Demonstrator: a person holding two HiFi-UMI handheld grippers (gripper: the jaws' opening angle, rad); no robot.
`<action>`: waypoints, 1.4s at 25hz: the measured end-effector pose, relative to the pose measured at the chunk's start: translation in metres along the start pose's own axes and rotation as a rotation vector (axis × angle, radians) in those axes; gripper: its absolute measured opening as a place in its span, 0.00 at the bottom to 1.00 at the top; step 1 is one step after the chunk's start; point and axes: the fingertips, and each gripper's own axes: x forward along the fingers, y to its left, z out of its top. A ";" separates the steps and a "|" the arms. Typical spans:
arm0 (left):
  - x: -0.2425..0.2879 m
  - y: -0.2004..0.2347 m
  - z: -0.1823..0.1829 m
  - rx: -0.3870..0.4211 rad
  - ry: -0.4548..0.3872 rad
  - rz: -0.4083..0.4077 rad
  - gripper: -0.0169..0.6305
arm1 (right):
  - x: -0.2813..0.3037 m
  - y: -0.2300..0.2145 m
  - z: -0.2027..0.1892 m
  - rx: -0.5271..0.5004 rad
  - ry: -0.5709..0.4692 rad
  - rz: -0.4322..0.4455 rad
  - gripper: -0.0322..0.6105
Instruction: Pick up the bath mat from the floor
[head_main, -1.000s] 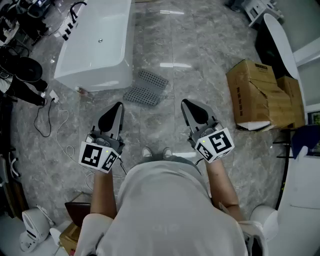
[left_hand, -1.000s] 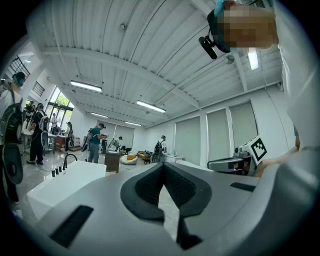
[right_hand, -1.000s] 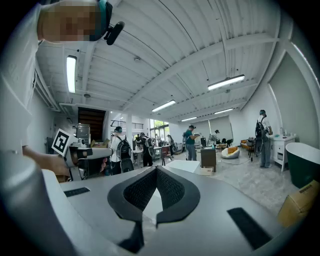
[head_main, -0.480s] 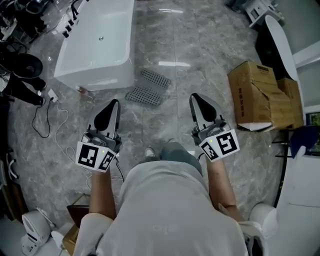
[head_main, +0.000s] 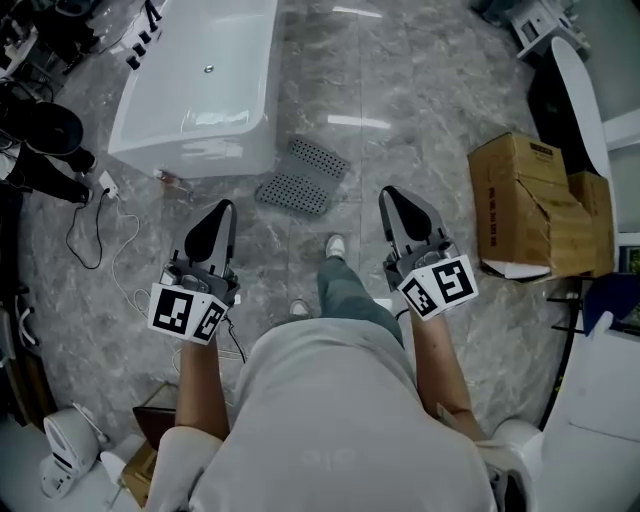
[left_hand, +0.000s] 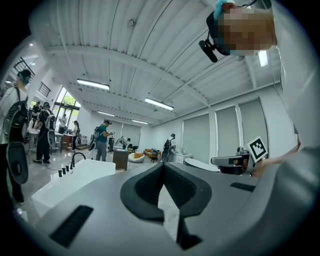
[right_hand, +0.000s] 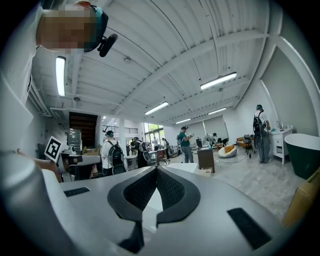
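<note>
Seen from above, the bath mat lies on the floor ahead of the person, just beside the near corner of a bathtub that stands to its left. The left tool and right tool sit nearer, one on each side, apart from the mat. A shoe is between them. Cardboard boxes stand at the right; a cable lies at the left.
</note>
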 end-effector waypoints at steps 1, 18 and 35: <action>0.013 0.007 -0.001 -0.006 0.008 0.013 0.05 | 0.011 -0.011 -0.001 0.003 0.006 0.009 0.09; 0.127 0.069 -0.037 -0.087 0.100 0.386 0.05 | 0.182 -0.132 -0.043 0.036 0.173 0.317 0.09; 0.020 0.143 -0.134 -0.260 0.236 0.653 0.05 | 0.272 -0.036 -0.193 -0.023 0.500 0.531 0.10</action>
